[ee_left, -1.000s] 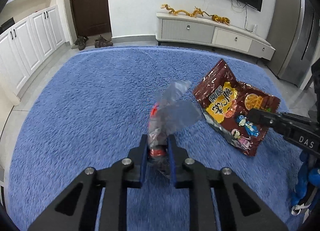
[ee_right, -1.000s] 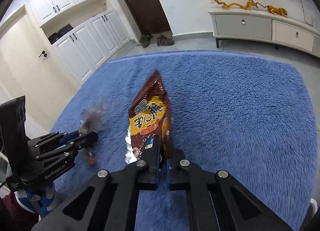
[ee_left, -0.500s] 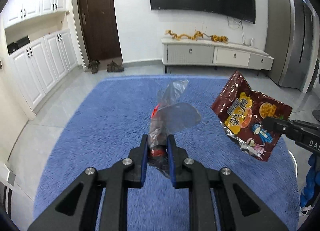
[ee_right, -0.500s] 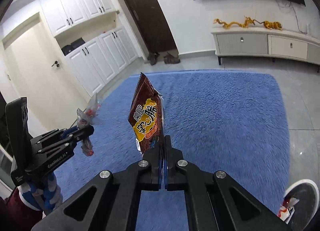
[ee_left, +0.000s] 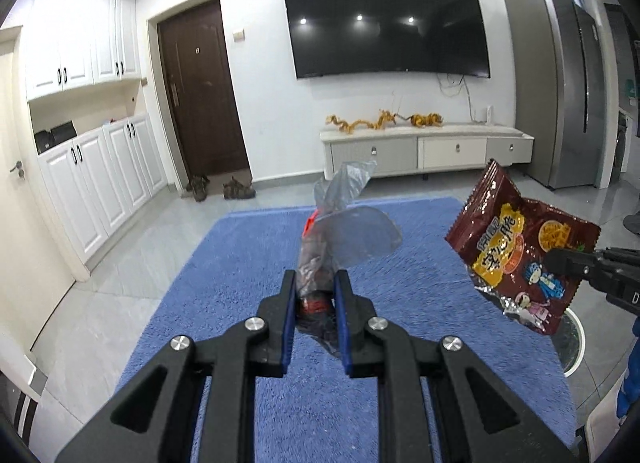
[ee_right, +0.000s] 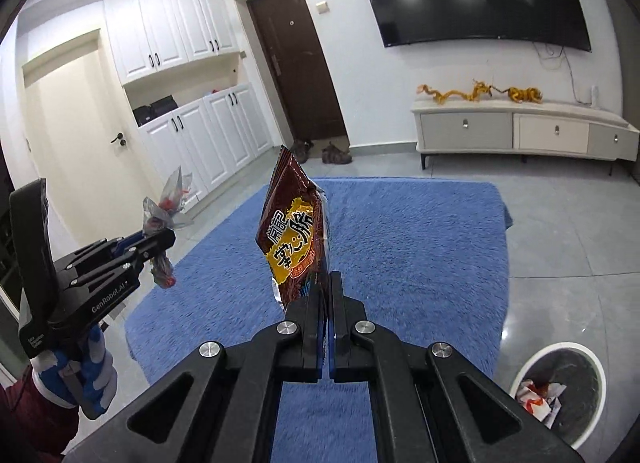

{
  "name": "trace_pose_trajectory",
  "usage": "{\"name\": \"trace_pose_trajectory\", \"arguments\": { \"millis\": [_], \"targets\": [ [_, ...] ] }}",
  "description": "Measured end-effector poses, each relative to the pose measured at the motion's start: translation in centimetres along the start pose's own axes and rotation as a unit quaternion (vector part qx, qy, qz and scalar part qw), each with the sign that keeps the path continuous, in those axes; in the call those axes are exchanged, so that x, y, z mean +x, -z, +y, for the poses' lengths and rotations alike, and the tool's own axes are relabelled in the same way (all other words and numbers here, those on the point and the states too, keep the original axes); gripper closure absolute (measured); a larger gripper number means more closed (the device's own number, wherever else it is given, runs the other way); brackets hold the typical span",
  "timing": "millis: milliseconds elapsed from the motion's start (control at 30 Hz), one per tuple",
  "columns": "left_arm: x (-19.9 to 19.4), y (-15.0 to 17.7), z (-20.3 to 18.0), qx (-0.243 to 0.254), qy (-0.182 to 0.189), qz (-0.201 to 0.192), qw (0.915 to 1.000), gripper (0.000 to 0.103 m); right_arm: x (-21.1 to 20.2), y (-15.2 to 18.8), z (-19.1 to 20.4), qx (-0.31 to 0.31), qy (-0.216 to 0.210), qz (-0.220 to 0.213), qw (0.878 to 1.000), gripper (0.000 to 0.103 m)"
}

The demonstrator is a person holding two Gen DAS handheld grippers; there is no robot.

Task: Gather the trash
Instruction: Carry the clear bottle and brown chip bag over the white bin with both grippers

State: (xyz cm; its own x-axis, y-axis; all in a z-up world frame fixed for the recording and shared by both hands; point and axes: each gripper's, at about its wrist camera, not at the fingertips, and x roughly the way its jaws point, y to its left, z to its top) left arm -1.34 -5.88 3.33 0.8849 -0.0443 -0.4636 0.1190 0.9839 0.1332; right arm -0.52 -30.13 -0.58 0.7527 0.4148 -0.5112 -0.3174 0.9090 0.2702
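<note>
My left gripper (ee_left: 315, 281) is shut on a crumpled clear plastic wrapper (ee_left: 340, 231) with red bits, held well above the blue rug (ee_left: 240, 283). It also shows in the right wrist view (ee_right: 160, 241) with the wrapper (ee_right: 166, 207). My right gripper (ee_right: 326, 283) is shut on a brown snack bag (ee_right: 294, 231) with yellow print, held upright. In the left wrist view the bag (ee_left: 520, 251) hangs at the right, pinched by the right gripper (ee_left: 560, 261). A white trash bin (ee_right: 558, 387) with paper in it stands at the lower right.
The blue rug (ee_right: 400, 243) lies on grey tile floor. A white TV cabinet (ee_left: 424, 151) stands at the far wall, white cupboards (ee_left: 100, 183) at the left, shoes (ee_left: 218, 187) by the dark door. The bin's rim (ee_left: 576, 339) shows right of the rug.
Both grippers have risen from the rug with their trash and tilted up, so the room's far wall and TV have come into view. The trash bin has appeared at lower right.
</note>
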Motion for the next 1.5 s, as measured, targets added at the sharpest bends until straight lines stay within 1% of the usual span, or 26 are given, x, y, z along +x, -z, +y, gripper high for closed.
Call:
{"name": "trace_pose_trajectory", "arguments": {
  "millis": [233, 433, 567, 767, 933, 1133, 1300, 1500],
  "targets": [
    [-4.0, -0.1, -1.3, 0.015, 0.000, -0.036, 0.9992, 0.086, -4.1, 1.1, 0.7, -0.001, 0.011, -0.024, 1.000, 0.102],
    [-6.4, -0.1, -2.1, 0.022, -0.002, -0.059, 0.9980, 0.086, -7.6, 2.7, 0.9, 0.000, 0.023, -0.044, 0.999, 0.102],
    [-7.4, 0.2, -2.8, 0.030, -0.003, -0.063, 0.9975, 0.086, -9.4, 3.3, 1.0, -0.003, 0.033, -0.055, 0.998, 0.102],
    [-7.8, 0.4, -4.7, 0.045, -0.004, -0.062, 0.9971, 0.086, -11.3, 3.7, 0.0, 0.003, 0.041, -0.072, 0.997, 0.102],
    [-7.0, 0.3, -6.8, 0.065, 0.000, -0.051, 0.9966, 0.086, -12.4, 4.5, -2.1, 0.015, 0.055, -0.082, 0.995, 0.102],
    [-4.6, -0.1, -11.1, 0.096, 0.015, -0.027, 0.9949, 0.086, -12.9, 5.6, -6.5, 0.043, 0.077, -0.084, 0.993, 0.102],
    [-2.7, 0.0, -15.3, 0.128, 0.033, -0.009, 0.9911, 0.086, -13.0, 6.5, -10.5, 0.073, 0.097, -0.082, 0.989, 0.102],
    [-0.2, 0.1, -20.5, 0.163, 0.064, 0.010, 0.9844, 0.086, -13.3, 8.1, -15.5, 0.114, 0.123, -0.078, 0.983, 0.102]
  ]
}}
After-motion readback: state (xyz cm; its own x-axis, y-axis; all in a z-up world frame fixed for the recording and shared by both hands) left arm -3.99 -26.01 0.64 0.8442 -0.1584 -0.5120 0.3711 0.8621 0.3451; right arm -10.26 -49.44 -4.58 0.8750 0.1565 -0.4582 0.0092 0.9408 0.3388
